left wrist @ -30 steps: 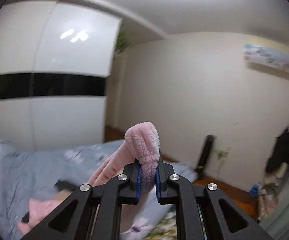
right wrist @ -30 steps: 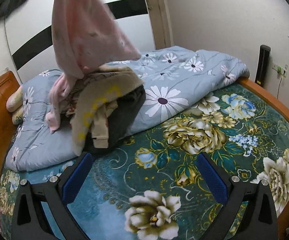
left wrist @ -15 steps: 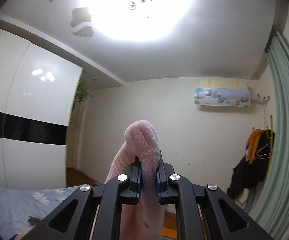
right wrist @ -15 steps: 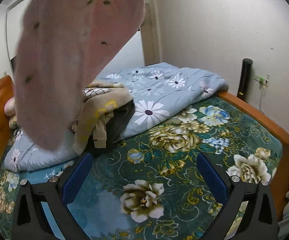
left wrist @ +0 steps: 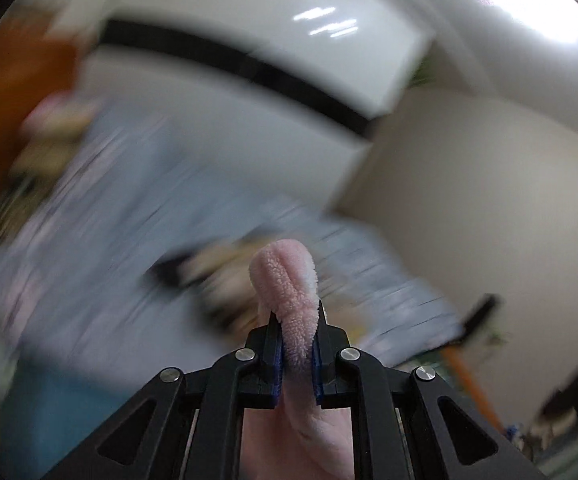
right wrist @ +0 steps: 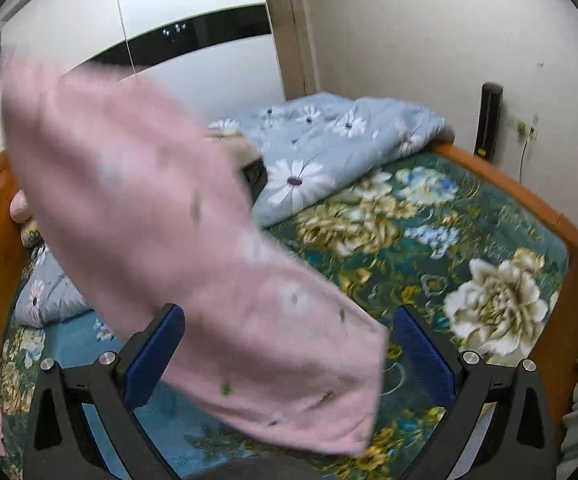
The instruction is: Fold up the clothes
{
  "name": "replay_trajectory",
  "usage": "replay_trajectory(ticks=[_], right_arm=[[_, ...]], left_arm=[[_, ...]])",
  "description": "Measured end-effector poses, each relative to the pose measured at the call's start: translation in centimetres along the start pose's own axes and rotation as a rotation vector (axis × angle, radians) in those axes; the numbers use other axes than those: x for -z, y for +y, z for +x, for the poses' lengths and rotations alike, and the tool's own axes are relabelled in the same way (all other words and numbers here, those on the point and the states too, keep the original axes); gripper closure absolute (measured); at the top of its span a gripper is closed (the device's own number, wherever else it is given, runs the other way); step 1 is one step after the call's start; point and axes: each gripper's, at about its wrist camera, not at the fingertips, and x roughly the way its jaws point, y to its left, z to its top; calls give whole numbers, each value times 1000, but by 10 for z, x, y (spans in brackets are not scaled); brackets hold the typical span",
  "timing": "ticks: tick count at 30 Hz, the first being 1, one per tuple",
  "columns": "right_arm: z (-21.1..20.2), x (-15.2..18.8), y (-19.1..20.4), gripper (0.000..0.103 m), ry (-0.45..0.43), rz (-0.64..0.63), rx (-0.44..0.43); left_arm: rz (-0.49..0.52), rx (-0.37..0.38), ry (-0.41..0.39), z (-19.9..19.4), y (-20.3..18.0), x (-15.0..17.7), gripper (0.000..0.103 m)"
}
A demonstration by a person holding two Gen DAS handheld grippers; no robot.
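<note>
My left gripper [left wrist: 296, 354] is clamped on a fluffy fold of the pink garment [right wrist: 193, 240]. Half a sec ago that cam faced ceiling; now it's swung down twd the bed [right wrist: 429, 248], all blurred. Garment now hangs across my right gripper [right wrist: 289, 356], jaws wide, holding nothing. Prob ready to lay it flat w/ a 2nd grip.

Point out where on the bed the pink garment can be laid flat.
The widest bare patch is the green floral bedspread, bordered by the blue daisy quilt behind it and the wooden bed frame along its far side. Toward the headboard it is crowded: the quilt is bunched there with other clothes, mostly hidden behind the pink garment held by the left gripper.
</note>
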Motion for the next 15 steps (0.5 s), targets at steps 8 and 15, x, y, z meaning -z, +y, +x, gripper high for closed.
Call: replay_trajectory(ticks=[8, 15], right_arm=[[61, 24, 25, 0, 190, 89, -128], [115, 39, 27, 12, 364, 229, -154]], left_arm=[[-498, -316, 182, -26, 207, 178, 91], [-621, -360, 190, -56, 274, 224, 91]])
